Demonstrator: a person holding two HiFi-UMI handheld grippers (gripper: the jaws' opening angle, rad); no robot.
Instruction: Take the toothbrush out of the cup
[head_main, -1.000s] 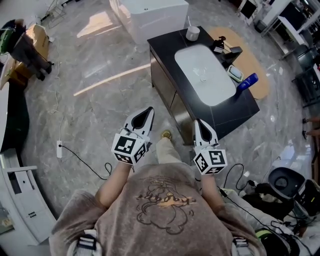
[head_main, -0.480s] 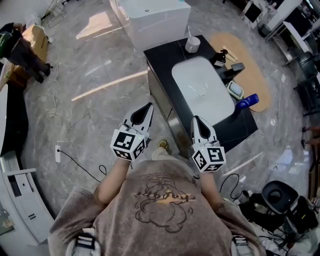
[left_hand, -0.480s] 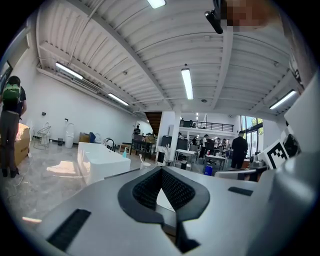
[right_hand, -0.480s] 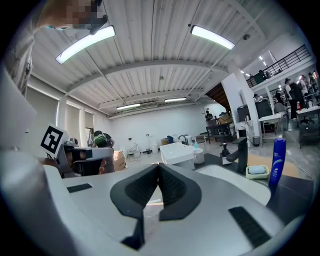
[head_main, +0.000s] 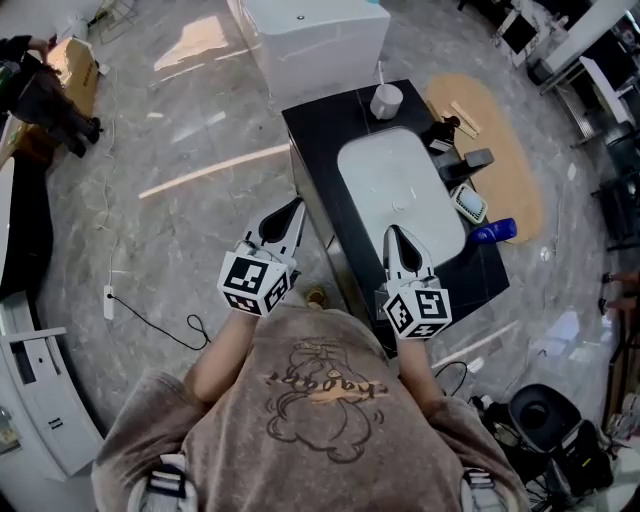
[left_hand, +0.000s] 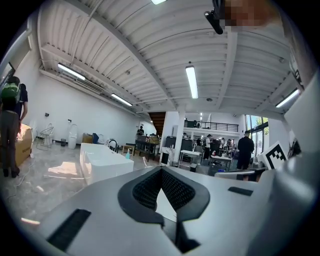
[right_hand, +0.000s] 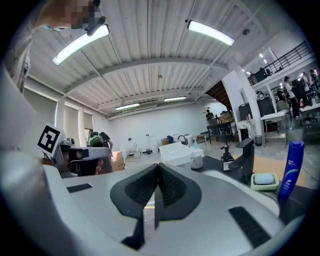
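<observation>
A white cup (head_main: 386, 101) stands at the far end of a black vanity counter (head_main: 318, 130), beyond the white basin (head_main: 400, 180). A thin white toothbrush (head_main: 380, 71) stands up out of it. In the right gripper view the cup (right_hand: 196, 160) is small and far ahead. My right gripper (head_main: 391, 231) (right_hand: 158, 165) is shut and empty, over the counter's near edge by the basin. My left gripper (head_main: 297, 204) (left_hand: 161, 169) is shut and empty too, over the floor just left of the counter. Both are well short of the cup.
On the counter's right side stand a black faucet (head_main: 470, 160), a soap dish (head_main: 467, 204) and a blue bottle (head_main: 497, 232). A white bathtub (head_main: 320, 40) stands beyond the counter. A cable (head_main: 150, 310) lies on the floor at left; a person (head_main: 45, 95) stands far left.
The person has stepped toward the vanity, and both grippers have come forward with them. The right gripper's tips now reach over the counter's near edge. Both grippers stay shut.
</observation>
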